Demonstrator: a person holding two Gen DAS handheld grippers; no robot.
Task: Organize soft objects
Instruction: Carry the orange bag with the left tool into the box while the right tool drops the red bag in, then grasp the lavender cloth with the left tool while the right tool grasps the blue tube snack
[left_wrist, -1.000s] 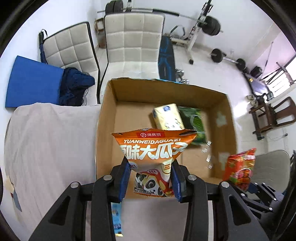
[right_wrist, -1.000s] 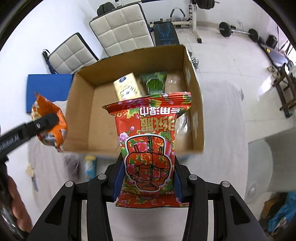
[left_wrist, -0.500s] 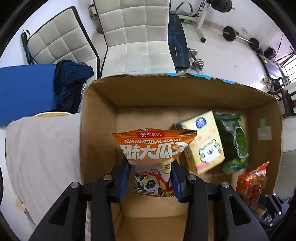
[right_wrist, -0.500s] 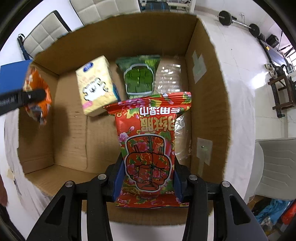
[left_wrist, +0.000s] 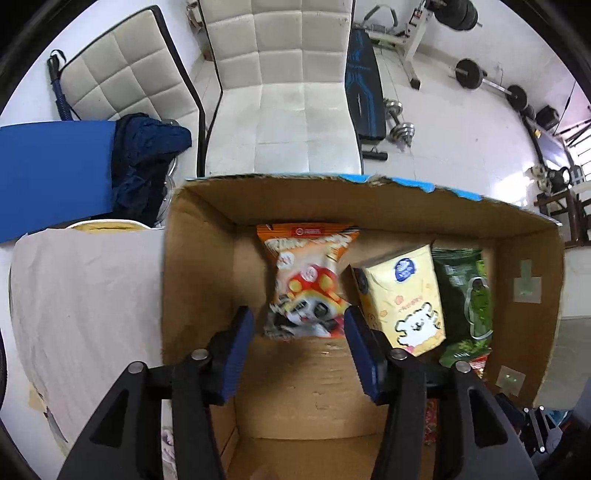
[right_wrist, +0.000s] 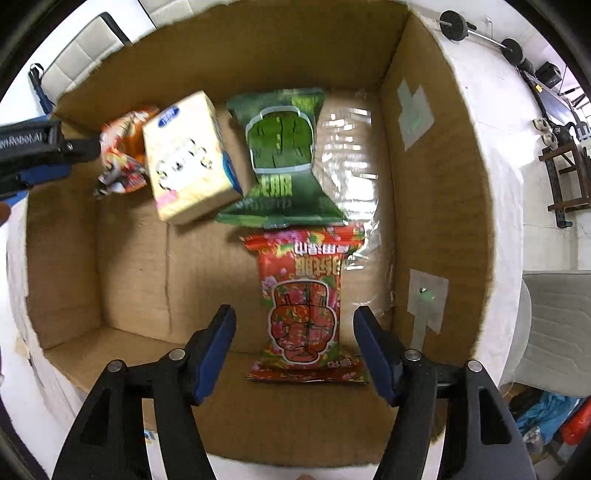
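Note:
An open cardboard box (left_wrist: 199, 280) (right_wrist: 436, 184) holds soft packs. My left gripper (left_wrist: 299, 332) is open above the box; the orange snack bag (left_wrist: 306, 280) (right_wrist: 122, 155) is free of its fingers, blurred, at the box's far left. My right gripper (right_wrist: 293, 328) is open; the red snack bag (right_wrist: 306, 306) lies free below it on the box floor. A yellow tissue pack (left_wrist: 402, 299) (right_wrist: 188, 158), a green bag (left_wrist: 469, 299) (right_wrist: 284, 155) and a clear plastic pack (right_wrist: 351, 155) lie along the far side.
The box stands on a table with a white cloth (left_wrist: 85, 295). Two white padded chairs (left_wrist: 295, 85) stand behind it, with a blue mat (left_wrist: 48, 173) and dark cloth (left_wrist: 144, 166). Gym weights (left_wrist: 487, 77) lie on the floor. A grey chair (right_wrist: 554, 332) is at the right.
Both grippers opened and let go of their bags. The orange bag dropped into the box's far left; the red bag dropped onto the box floor in front of the green bag.

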